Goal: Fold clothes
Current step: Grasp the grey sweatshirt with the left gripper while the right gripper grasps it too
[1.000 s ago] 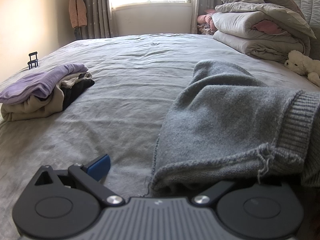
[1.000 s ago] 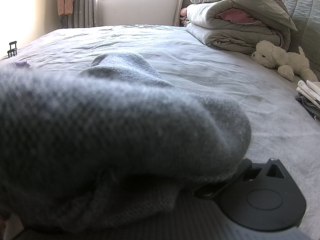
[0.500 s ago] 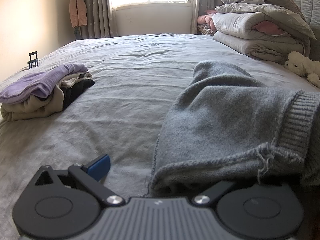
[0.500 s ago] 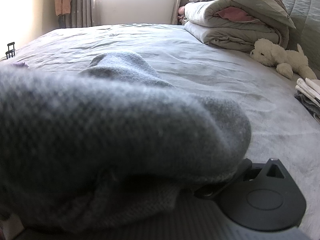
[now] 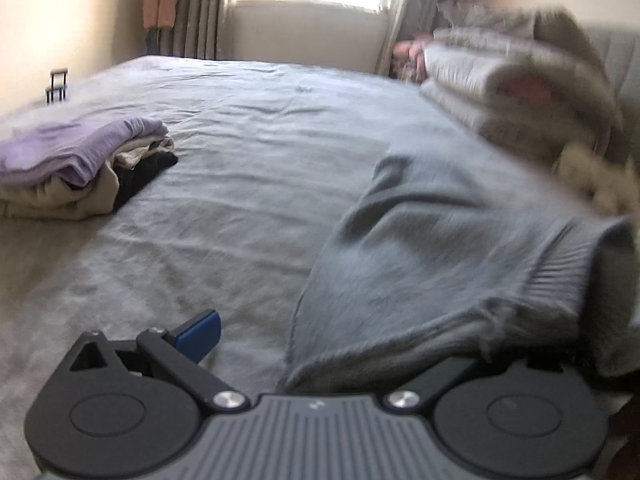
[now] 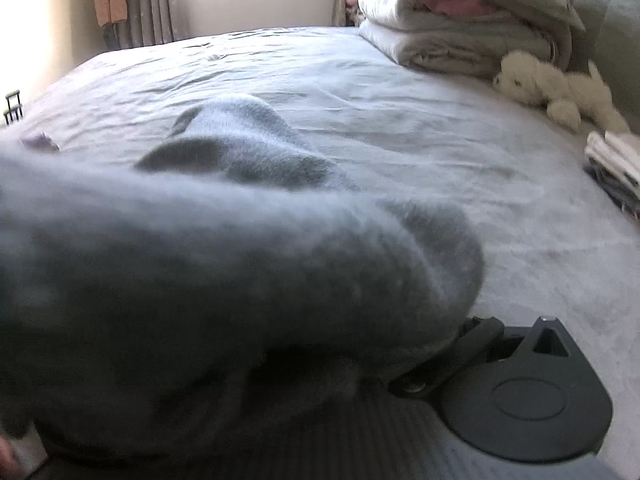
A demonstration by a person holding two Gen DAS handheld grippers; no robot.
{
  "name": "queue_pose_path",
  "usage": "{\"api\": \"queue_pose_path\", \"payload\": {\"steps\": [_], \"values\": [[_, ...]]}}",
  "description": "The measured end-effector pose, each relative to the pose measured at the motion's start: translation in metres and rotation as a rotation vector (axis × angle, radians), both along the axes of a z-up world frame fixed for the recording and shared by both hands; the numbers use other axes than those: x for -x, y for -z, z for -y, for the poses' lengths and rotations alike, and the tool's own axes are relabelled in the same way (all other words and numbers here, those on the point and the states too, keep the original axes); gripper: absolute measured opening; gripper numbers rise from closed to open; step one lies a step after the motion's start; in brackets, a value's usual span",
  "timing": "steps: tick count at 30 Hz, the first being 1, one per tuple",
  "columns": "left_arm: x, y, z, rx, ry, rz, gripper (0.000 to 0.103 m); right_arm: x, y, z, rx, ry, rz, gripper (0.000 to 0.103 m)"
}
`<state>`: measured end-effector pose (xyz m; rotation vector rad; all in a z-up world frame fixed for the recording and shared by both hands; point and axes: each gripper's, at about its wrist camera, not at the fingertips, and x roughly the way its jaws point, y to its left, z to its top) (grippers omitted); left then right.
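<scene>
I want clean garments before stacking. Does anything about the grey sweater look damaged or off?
Yes: the grey sweater has frayed loose threads along its ribbed hem, just ahead of the left gripper. Elsewhere it shows no damage.

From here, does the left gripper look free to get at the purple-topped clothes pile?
Probably not yet: bare bedsheet leaves the way to the pile free, but the grey sweater drapes over the left gripper's right side.

We've got the sweater (image 5: 448, 248) on the bed (image 5: 248, 152), right of the clothes pile (image 5: 76, 168). Duvets (image 6: 460, 16) sit far right, plush toy (image 6: 556, 88) just in front of them.
</scene>
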<state>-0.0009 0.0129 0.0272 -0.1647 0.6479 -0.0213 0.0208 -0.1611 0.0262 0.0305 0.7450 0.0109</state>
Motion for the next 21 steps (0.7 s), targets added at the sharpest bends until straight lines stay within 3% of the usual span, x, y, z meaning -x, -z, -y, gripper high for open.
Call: {"api": "queue_pose_path", "payload": {"steps": [5, 6, 9, 12, 14, 17, 21], "values": [[-0.001, -0.018, 0.006, 0.043, 0.057, 0.035, 0.102, 0.014, -0.033, 0.016, 0.008, -0.065, 0.1, 0.103], [-0.003, -0.018, 0.008, 0.028, 0.06, 0.03, 0.102, 0.016, -0.039, 0.019, 0.016, -0.081, 0.122, 0.098], [-0.008, -0.018, 0.009, 0.018, 0.076, 0.003, 0.085, 0.019, -0.051, 0.031, -0.029, -0.143, 0.15, 0.062], [-0.012, -0.018, 0.008, 0.024, 0.095, -0.029, 0.056, 0.024, -0.056, 0.034, -0.066, -0.168, 0.153, 0.04], [-0.014, -0.017, 0.007, 0.028, 0.107, -0.05, 0.016, 0.032, -0.058, 0.032, -0.063, -0.173, 0.163, 0.028], [-0.013, -0.03, -0.003, 0.087, 0.108, -0.017, 0.012, 0.039, -0.07, 0.032, -0.061, -0.172, 0.234, 0.025], [0.005, -0.073, -0.026, 0.208, 0.144, 0.176, 0.012, 0.05, -0.093, 0.046, -0.069, -0.169, 0.371, 0.025]]}}
